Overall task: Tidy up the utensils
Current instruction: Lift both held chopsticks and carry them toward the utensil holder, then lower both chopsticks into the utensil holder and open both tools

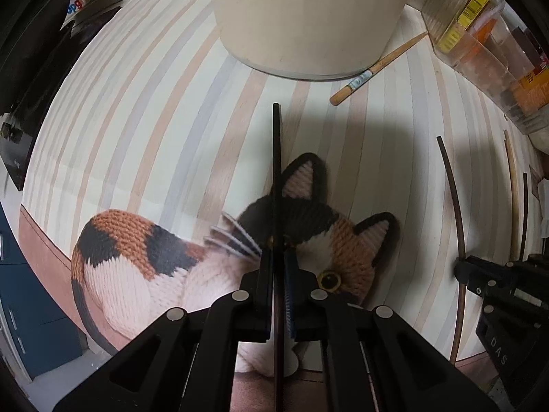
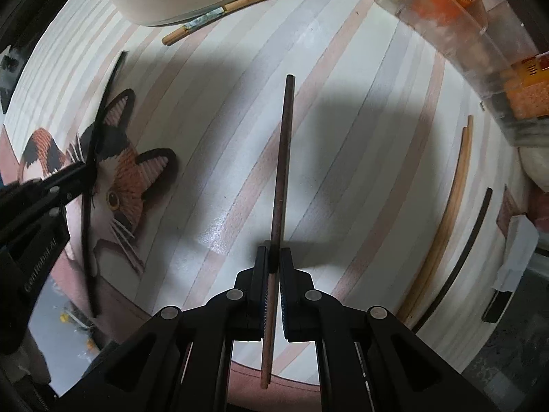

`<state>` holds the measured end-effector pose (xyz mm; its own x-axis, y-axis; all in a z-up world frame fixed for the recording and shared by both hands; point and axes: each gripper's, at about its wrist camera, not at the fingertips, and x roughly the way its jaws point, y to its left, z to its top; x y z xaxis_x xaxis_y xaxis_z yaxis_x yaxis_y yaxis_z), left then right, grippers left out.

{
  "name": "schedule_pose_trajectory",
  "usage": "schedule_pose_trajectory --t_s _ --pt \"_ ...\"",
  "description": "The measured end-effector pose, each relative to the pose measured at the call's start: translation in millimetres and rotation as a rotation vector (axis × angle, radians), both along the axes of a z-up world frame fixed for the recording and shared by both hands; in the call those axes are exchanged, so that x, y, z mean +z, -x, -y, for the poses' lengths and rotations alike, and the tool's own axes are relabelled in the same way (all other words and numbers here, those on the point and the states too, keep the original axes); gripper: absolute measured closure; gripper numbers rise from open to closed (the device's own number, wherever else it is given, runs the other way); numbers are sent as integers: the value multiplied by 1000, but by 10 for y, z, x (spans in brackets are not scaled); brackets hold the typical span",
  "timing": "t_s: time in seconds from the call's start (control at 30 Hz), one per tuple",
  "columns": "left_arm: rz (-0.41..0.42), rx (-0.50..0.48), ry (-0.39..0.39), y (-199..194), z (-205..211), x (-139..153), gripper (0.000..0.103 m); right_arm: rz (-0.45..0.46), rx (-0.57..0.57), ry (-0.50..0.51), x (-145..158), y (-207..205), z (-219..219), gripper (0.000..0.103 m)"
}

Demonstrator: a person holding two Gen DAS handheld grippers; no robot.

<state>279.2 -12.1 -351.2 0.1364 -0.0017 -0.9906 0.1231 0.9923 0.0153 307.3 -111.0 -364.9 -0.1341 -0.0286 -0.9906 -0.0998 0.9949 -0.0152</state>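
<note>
A black chopstick (image 1: 277, 171) is pinched between the closed fingers of the left gripper (image 1: 277, 267), its length running straight ahead past the fingertips and back under the gripper body. Beneath these fingers lies the printed knitted cat (image 1: 137, 257) on the striped table (image 1: 137, 120). Ahead of the fingers stands a cream container (image 1: 308, 17), and beside its base, ahead and to the right, lies a light wooden chopstick (image 1: 377, 68) with a paper band.

The right gripper (image 2: 273, 261) has its fingers closed on a dark brown chopstick (image 2: 283, 171), which likewise reaches forward beyond the tips and back beneath the gripper. To the right of these fingers two more chopsticks lie on the table: a tan chopstick (image 2: 449, 213) and, just beyond it, a dark chopstick (image 2: 459, 267), roughly parallel and near each other. Farther ahead on the right stands a clear plastic organizer (image 2: 463, 34) with orange and yellow packets inside. The left gripper appears to the left of the right fingers, over the cat print.
</note>
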Motion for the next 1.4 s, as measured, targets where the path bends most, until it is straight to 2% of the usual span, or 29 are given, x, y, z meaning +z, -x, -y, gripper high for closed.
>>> schedule_pose_trajectory --t_s 0.1,0.13,0.2,0.47,0.5,0.63,0.87,1.07,1.17,1.27,1.4 --pt "14 -5 5 10 34 132 99 37 -23 -23 32 55 20 97" --pt "28 -5 10 -114 -82 246 99 47 -39 -35 58 86 36 97" --pt "54 -3 31 -55 -76 431 99 79 -52 -60 130 145 70 97" --pt "204 -10 92 187 -153 1098 100 252 -129 -153 694 253 183 97" --pt "218 -10 99 170 -195 1102 100 271 -136 -162 761 239 210 97" --pt "306 -6 136 198 -275 1418 100 382 -178 -204 1163 202 304 97" --pt "511 -16 236 178 -380 2382 100 619 -230 -303 2032 19 478 97" --pt "641 -8 353 -95 -450 3200 100 834 -229 -383 2897 -322 440 98" --pt "689 7 372 -312 -474 3436 100 906 -232 -411 3180 -573 423 97" --pt "733 26 356 -620 -471 3612 100 965 -241 -426 3348 -892 377 98" --pt "741 57 333 -1029 -451 3618 100 1012 -271 -439 3360 -1286 363 97"
